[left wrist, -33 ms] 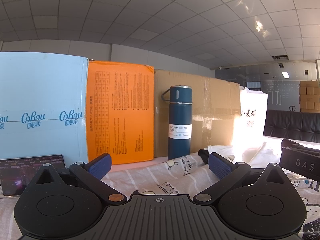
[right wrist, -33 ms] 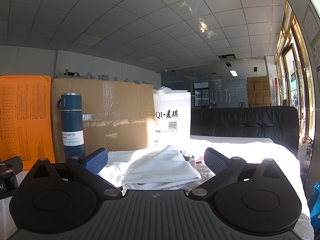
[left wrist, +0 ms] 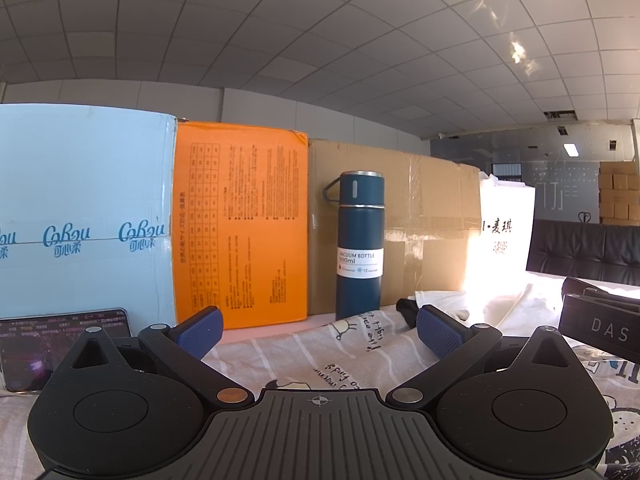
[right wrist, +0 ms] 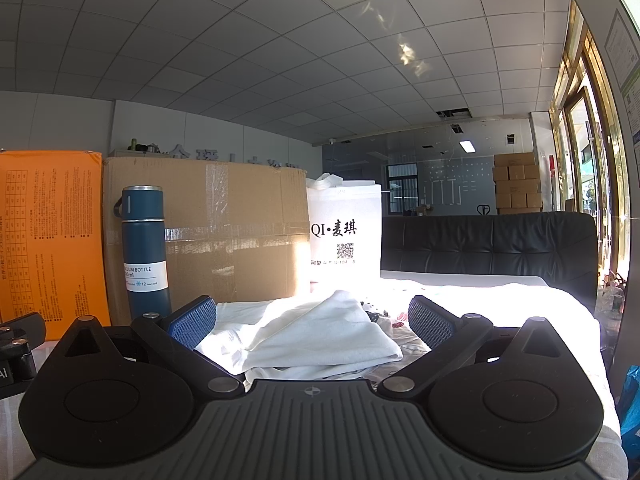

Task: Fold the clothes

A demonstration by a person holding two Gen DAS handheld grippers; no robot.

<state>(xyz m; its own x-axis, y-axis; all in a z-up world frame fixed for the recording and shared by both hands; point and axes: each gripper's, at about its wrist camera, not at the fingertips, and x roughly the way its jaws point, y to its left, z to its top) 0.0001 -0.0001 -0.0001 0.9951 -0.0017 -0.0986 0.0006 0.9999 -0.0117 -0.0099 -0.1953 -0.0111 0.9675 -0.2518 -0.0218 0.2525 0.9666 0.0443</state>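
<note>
From the left wrist, nothing is differing from the earlier frame: the left tongs (left wrist: pixel 318 330) are staying spread wide and gripping nothing, hovering over the printed cloth (left wrist: pixel 320 354) covering the desk. A blue vacuum bottle (left wrist: pixel 359 245) is standing upright toward the back edge, against a cardboard box (left wrist: pixel 430 232), beside an orange box (left wrist: pixel 240 232).

From the right wrist, the scene is likewise matching: the right tongs (right wrist: pixel 313 320) are remaining wide apart and empty, with the crumpled white garment (right wrist: pixel 320 338) lying between the fingers' line of sight, in front of a white bag (right wrist: pixel 344 232).
</note>
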